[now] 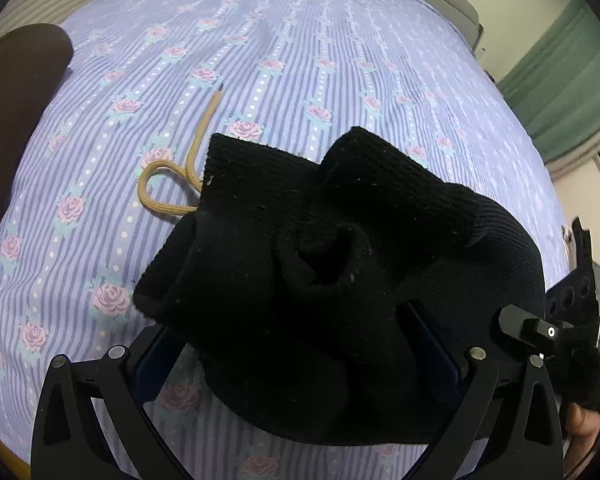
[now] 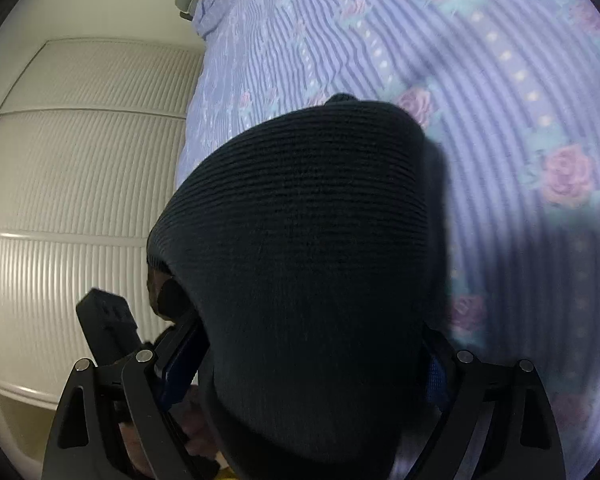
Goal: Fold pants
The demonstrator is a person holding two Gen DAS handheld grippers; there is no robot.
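Note:
The black knit pants [image 1: 320, 240] lie bunched on the bed, with a tan drawstring [image 1: 168, 184] trailing out to the left. My left gripper [image 1: 296, 344] is shut on a thick fold of the pants, which bulges up between its fingers. In the right wrist view the same black pants [image 2: 308, 248] fill the middle; my right gripper [image 2: 312, 380] is shut on a bulky fold that hides the fingertips. The right gripper also shows at the right edge of the left wrist view [image 1: 576, 312].
The bed is covered by a lilac striped sheet with pink roses [image 1: 300, 60]. A dark brown object [image 1: 16, 128] sits at its left edge. A white slatted wardrobe door [image 2: 80, 200] stands beside the bed. Green curtains [image 1: 572, 80] hang at the right.

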